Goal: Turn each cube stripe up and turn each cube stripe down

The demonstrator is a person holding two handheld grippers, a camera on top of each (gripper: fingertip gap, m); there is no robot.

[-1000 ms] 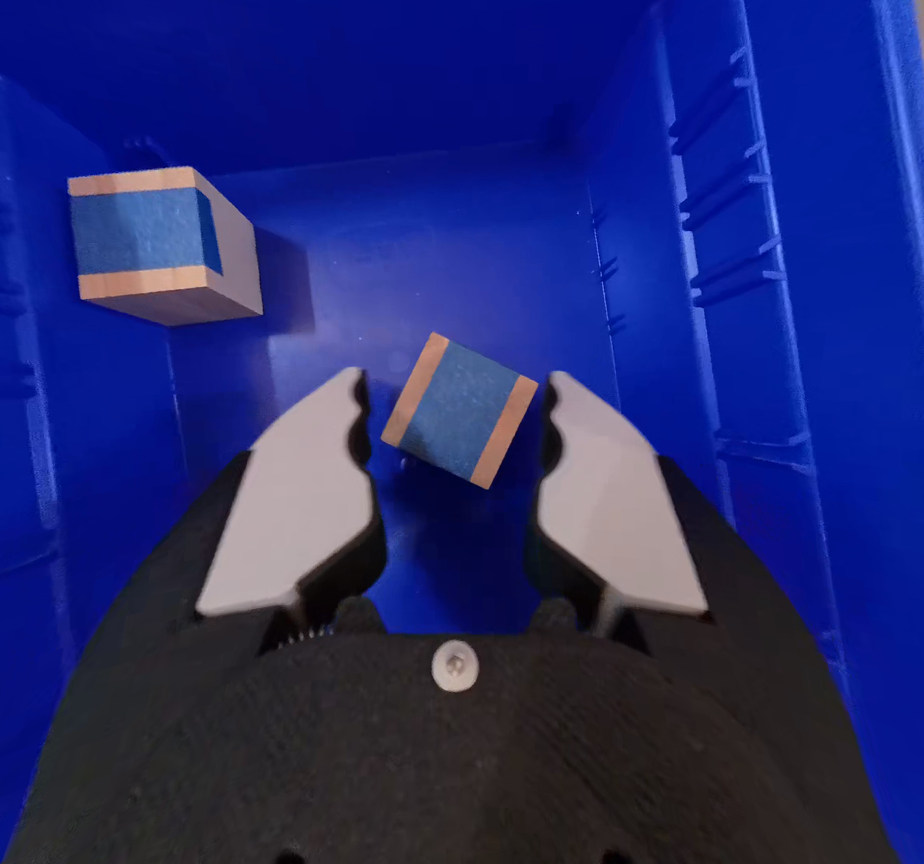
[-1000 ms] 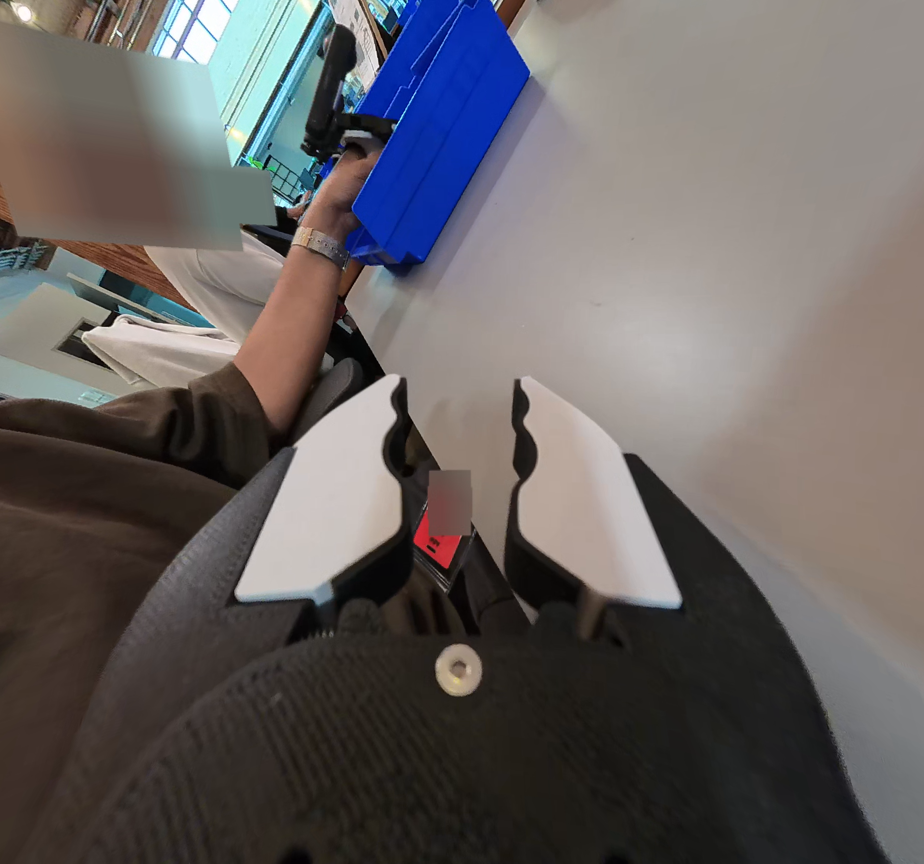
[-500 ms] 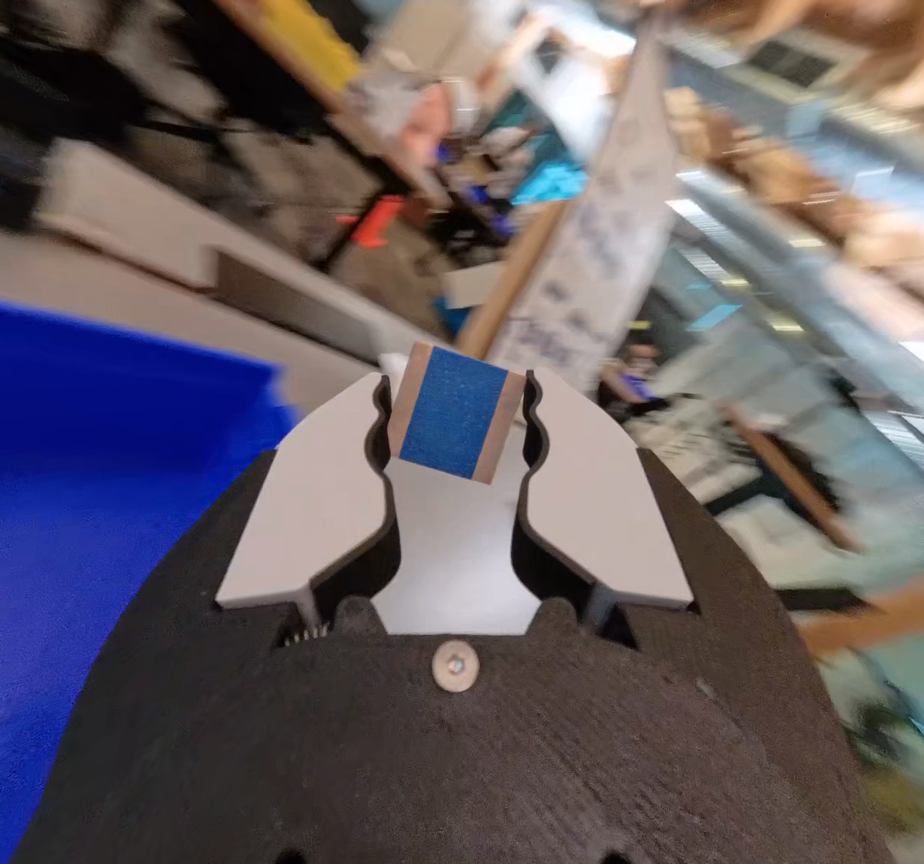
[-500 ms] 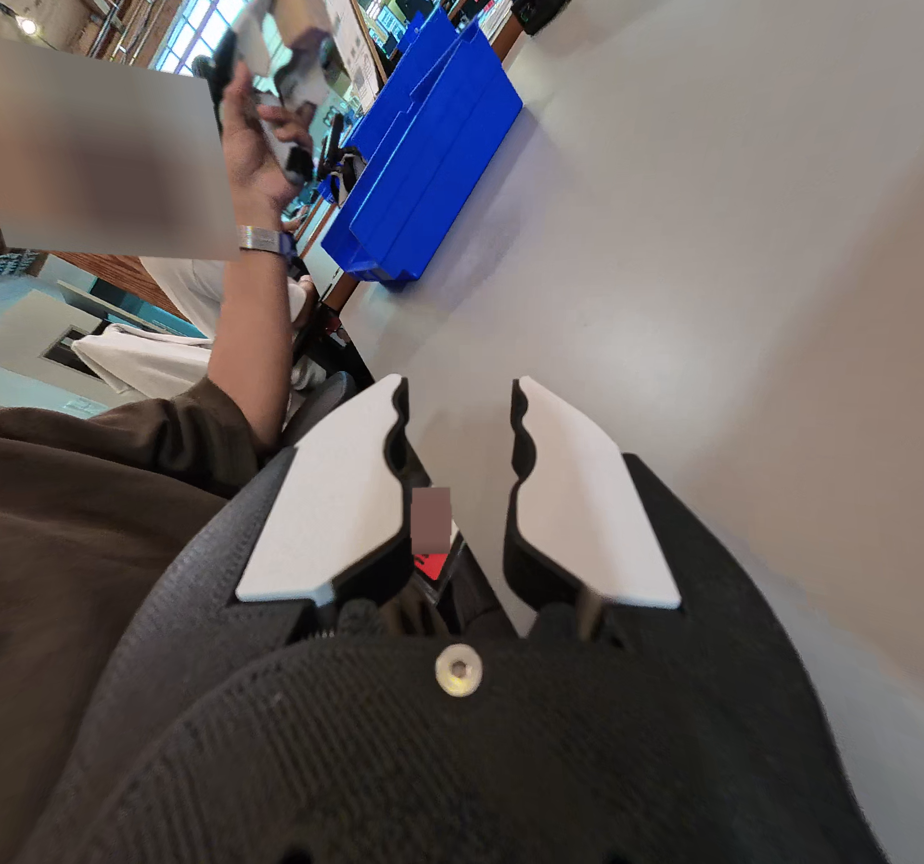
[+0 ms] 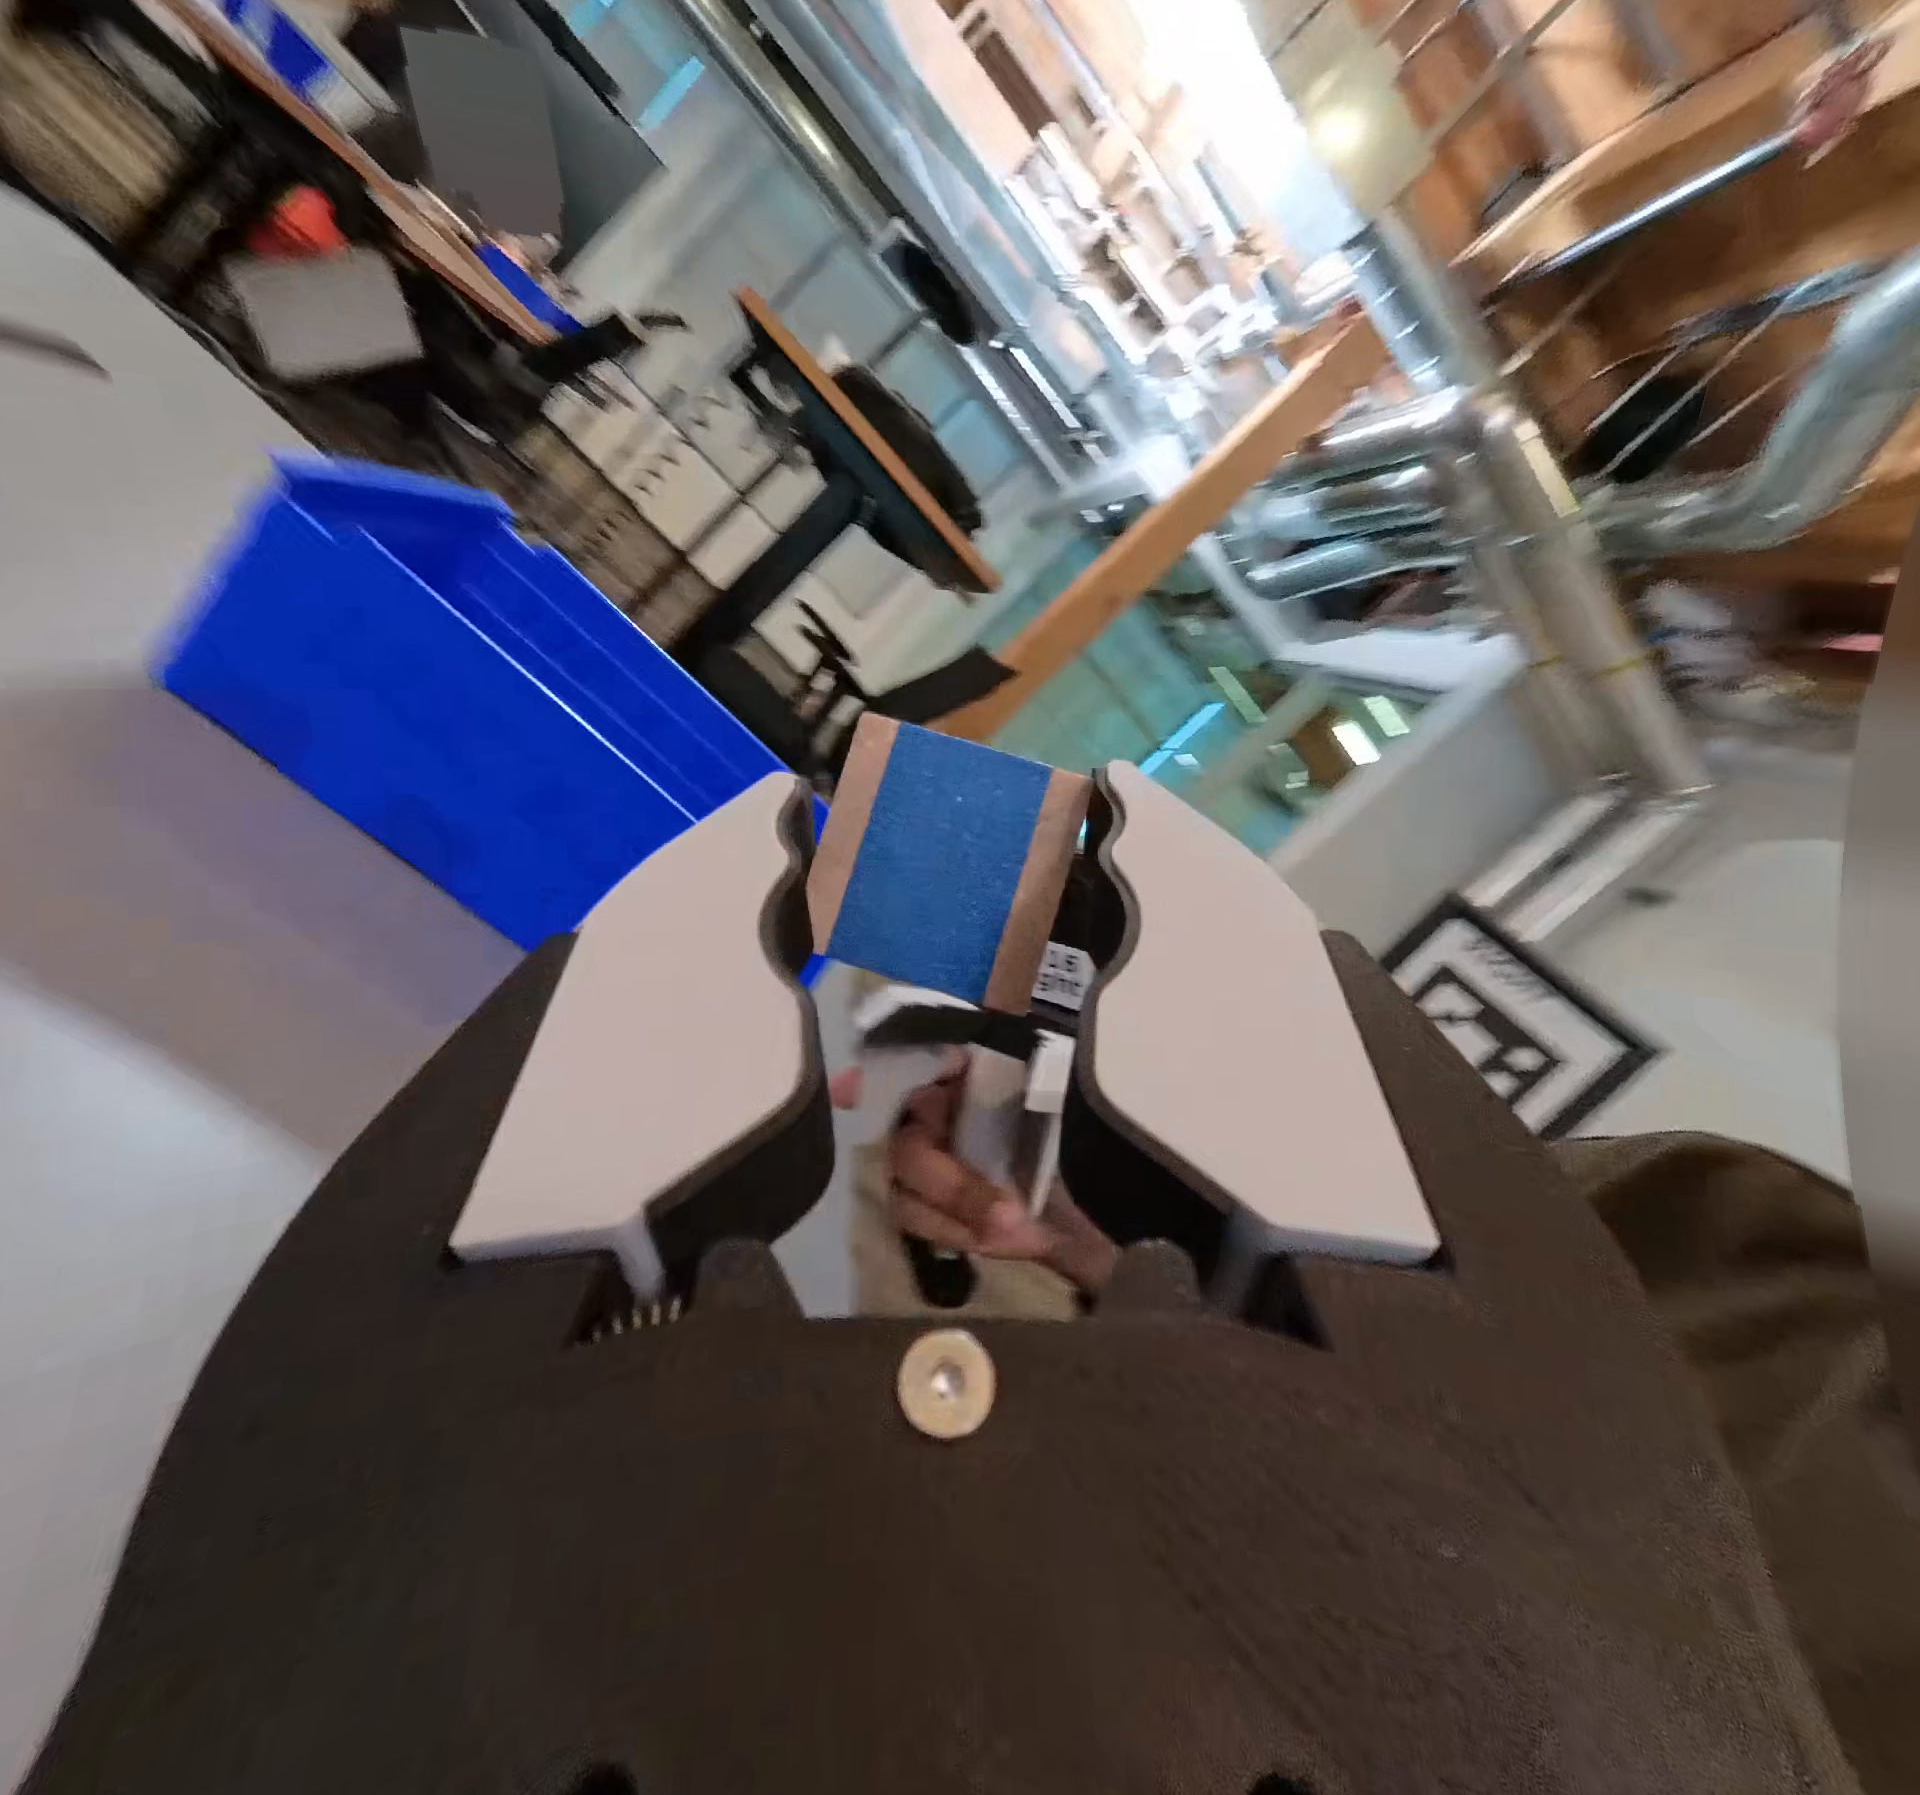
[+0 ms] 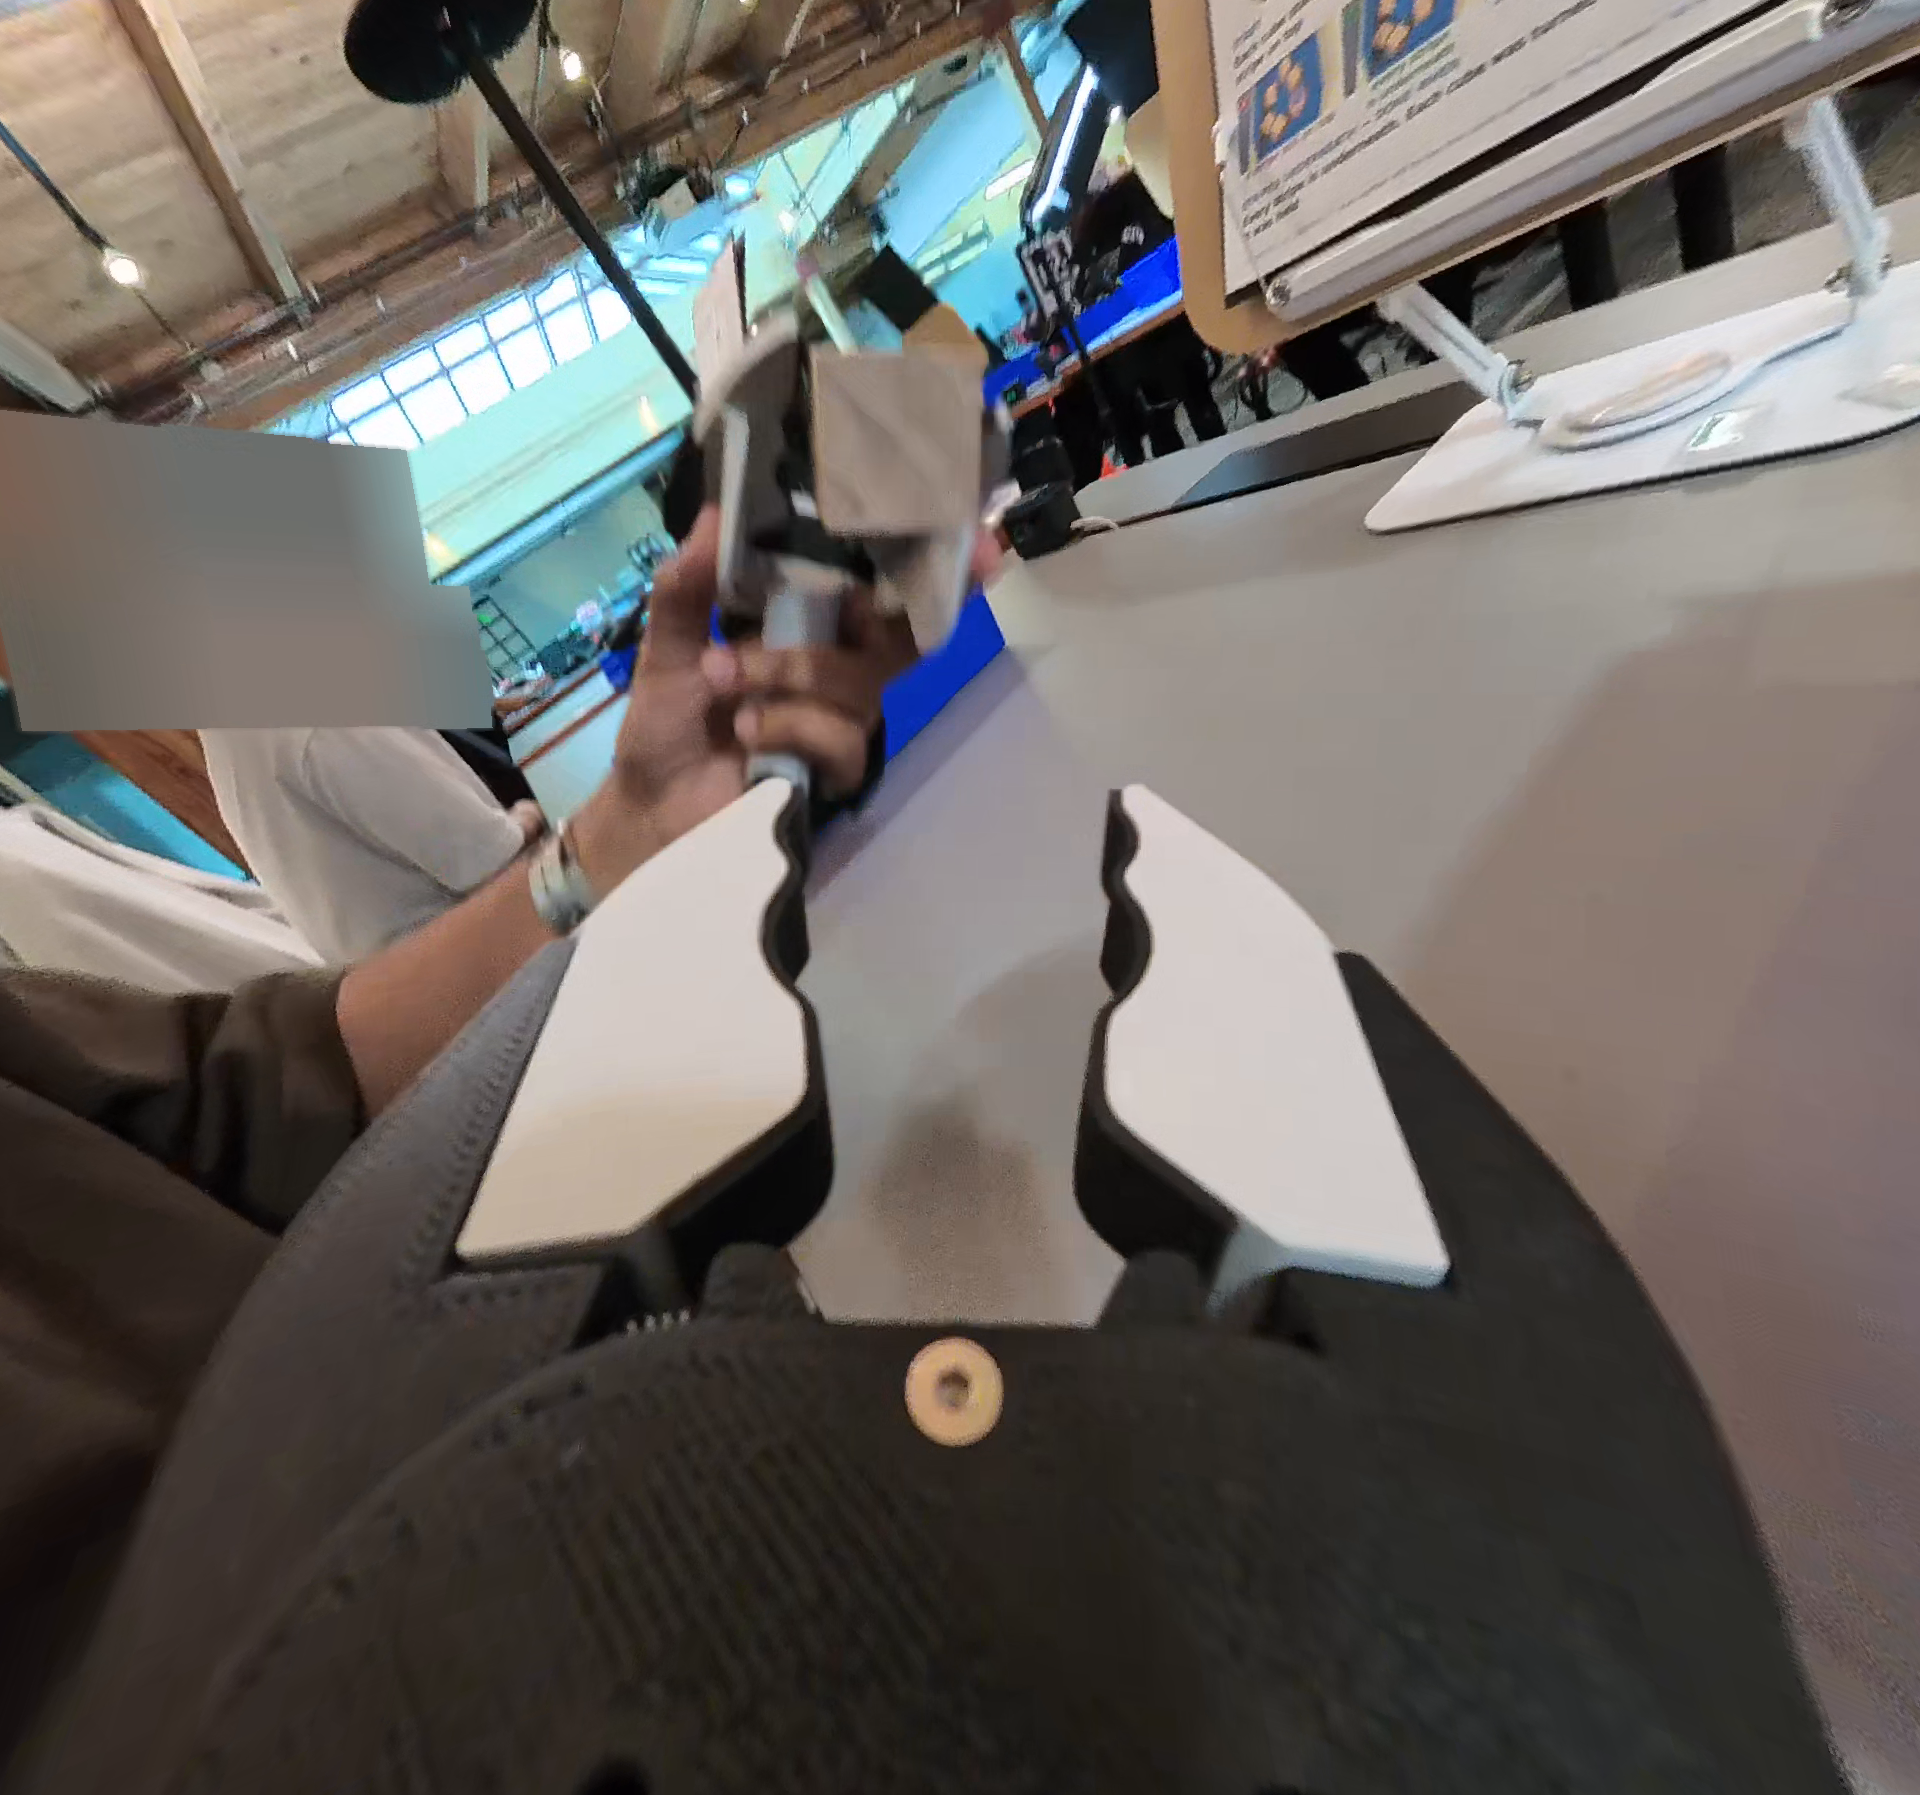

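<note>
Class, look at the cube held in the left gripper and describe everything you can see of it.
The cube looks like pale wood, with a wide blue stripe down the face toward the left wrist camera and bare wood strips on both sides. It sits slightly tilted, clamped between the fingertips of the left gripper, raised in the air clear of the blue bin. From the right wrist view its plain wooden faces show.

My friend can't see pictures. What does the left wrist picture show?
The left gripper holds a wooden cube up in the air, blue stripe facing the camera. Behind sit a blue bin on a grey table and a blurry workshop.
</note>
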